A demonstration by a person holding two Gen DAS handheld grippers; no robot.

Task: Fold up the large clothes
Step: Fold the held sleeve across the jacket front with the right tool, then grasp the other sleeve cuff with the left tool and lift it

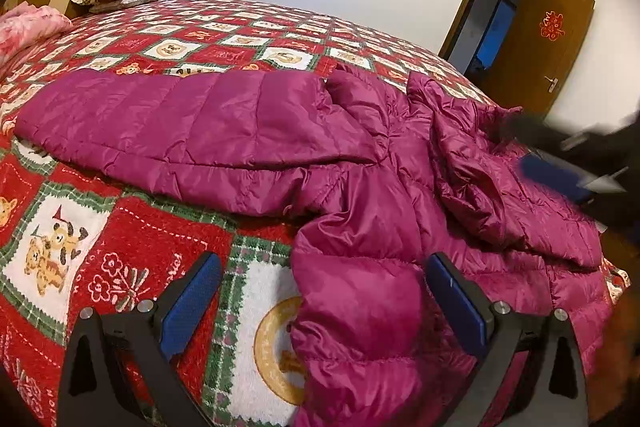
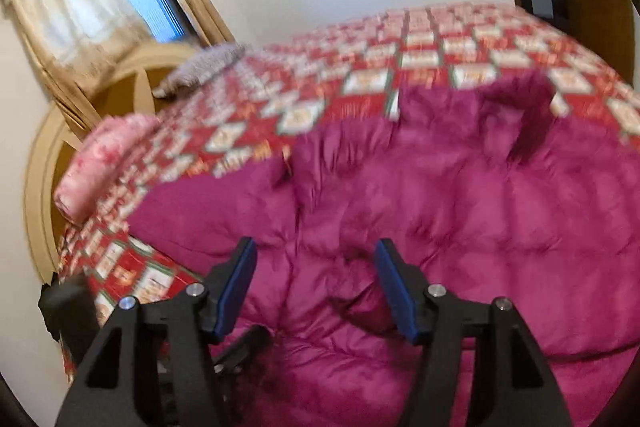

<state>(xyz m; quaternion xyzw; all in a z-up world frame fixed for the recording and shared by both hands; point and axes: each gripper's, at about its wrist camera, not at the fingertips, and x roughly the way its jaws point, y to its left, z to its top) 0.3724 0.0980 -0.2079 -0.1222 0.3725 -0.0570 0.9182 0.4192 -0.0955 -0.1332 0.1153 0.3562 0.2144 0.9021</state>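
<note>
Left wrist view has the magenta puffer jacket spread across the bed so it's foldable, left tool and right tool both spread, pinching nothing

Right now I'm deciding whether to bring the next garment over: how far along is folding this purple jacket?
Early. Done: the jacket lies on the bedspread, one sleeve out flat, the other side bunched. In hand: nothing; the left gripper and right gripper are open above it. Left: both sleeves in, body folded.
</note>
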